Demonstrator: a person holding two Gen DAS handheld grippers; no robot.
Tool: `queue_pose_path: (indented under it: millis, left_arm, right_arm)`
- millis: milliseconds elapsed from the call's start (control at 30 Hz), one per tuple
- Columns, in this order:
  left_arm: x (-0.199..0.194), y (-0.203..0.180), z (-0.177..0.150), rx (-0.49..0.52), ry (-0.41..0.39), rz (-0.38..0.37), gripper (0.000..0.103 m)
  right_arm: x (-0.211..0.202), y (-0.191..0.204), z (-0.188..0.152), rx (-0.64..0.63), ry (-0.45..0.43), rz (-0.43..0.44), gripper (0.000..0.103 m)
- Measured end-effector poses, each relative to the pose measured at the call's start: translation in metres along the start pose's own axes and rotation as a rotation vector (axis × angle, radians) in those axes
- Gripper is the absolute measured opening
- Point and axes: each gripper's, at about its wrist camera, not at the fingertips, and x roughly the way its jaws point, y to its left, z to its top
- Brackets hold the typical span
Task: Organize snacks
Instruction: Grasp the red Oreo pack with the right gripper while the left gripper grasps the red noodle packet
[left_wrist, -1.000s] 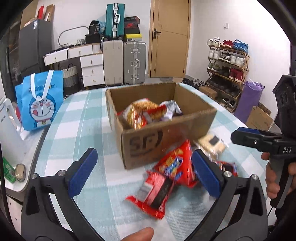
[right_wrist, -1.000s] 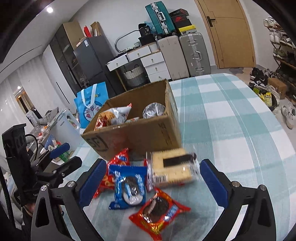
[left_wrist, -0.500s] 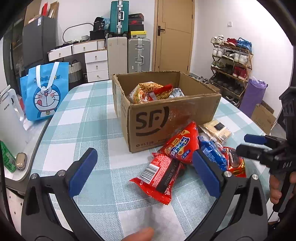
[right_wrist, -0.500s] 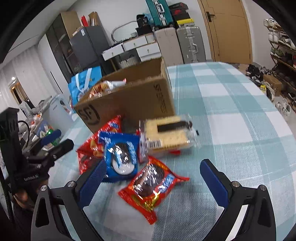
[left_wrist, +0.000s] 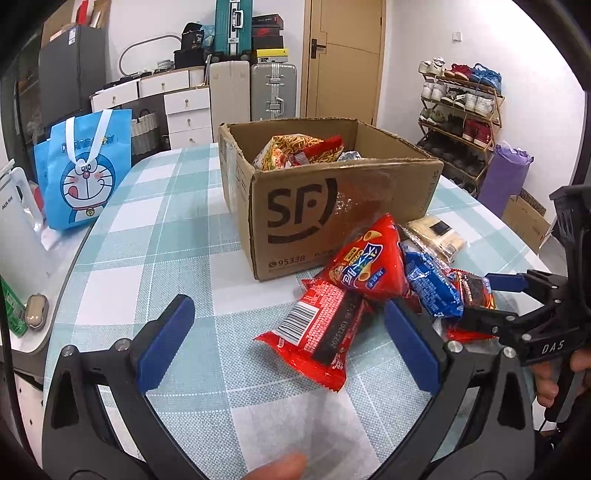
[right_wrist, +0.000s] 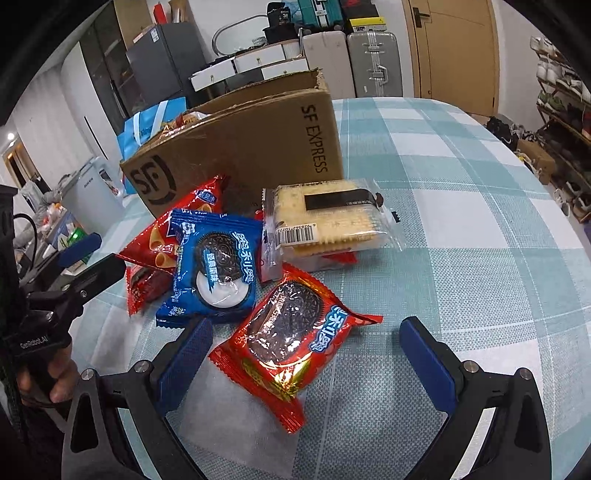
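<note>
Left hand-held gripper (left_wrist: 284, 347) spread wide, right hand-held gripper (right_wrist: 306, 354) likewise agape, both low

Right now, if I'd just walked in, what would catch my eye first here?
Probably the heap of bright snack packets on the checked table: a red cookie pack, a blue cookie pack and clear-wrapped crackers. Behind them stands an open cardboard box already holding snacks, and a blue cartoon bag sits far left.

The right gripper (right_wrist: 306, 354) hangs with jaws wide apart around the red cookie packet (right_wrist: 291, 338).
</note>
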Motion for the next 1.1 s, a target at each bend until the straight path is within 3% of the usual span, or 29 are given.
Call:
queue_pose_path:
  millis: [200,600,900,1100]
  left_arm:
    - [0.001,-0.002,-0.001,0.011,0.004,0.007,0.102]
    - [0.005,0.0,-0.001,0.008,0.023,0.011,0.102]
    - [0.015,-0.009,-0.005,0.049,0.059,0.039,0.102]
    - [0.019,-0.019,-0.009,0.099,0.077,0.063,0.102]
  right_arm:
    - [0.008,0.018,-0.002,-0.087,0.025,-0.087,0.103]
    - [-0.009,-0.022,-0.005,-0.007,0.0,-0.077,0.102]
    - [0.006,-0.003,-0.005,-0.095,0.027,-0.182,0.102]
    - [0.007,-0.004,-0.005,-0.095,0.032,-0.182,0.102]
